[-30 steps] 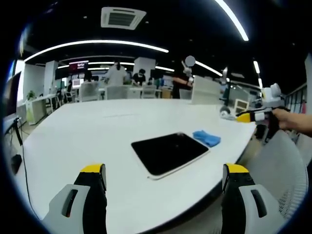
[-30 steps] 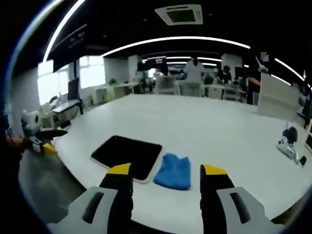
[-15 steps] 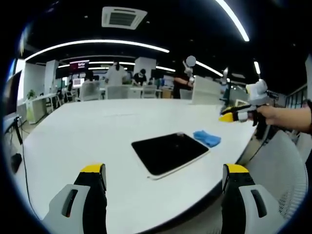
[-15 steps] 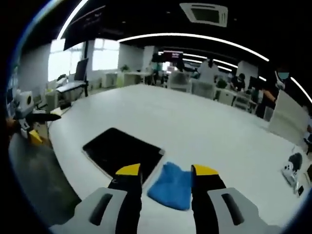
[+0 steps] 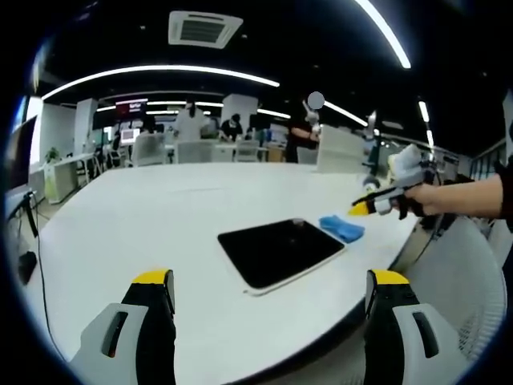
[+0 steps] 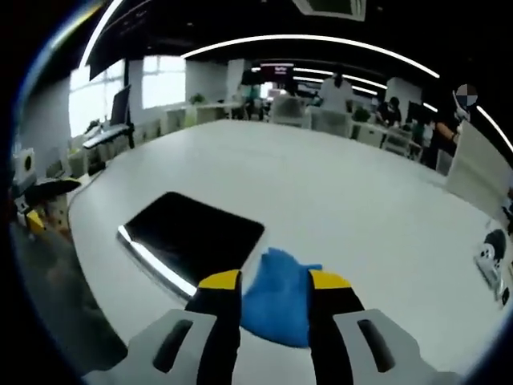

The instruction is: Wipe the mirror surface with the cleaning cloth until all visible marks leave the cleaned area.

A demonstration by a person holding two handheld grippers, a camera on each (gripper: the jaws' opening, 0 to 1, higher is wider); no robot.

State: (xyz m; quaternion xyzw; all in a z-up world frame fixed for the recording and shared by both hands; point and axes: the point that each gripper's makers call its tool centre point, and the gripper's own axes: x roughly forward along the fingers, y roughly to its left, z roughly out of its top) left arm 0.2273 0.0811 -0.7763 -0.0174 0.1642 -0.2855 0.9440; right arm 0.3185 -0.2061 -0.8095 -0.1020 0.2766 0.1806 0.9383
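Big open office with a dark ceiling, curved white strip lights (image 5: 160,72) and a square ceiling vent (image 5: 202,28). Bright windows (image 6: 164,80) sit beyond a large white table (image 5: 144,216), desks behind.

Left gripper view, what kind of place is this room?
Most likely an open-plan office or lab: a big white table, rows of desks with people behind it, long ceiling light strips and a ceiling air vent.

I get even, bright light from long ceiling strips (image 5: 160,72); the white table (image 5: 160,216) glares softly. A strip reflects off the mirror (image 6: 192,237) near its edge. Fisheye bending is strong at the margins; distant desks look soft, perhaps motion-blurred.
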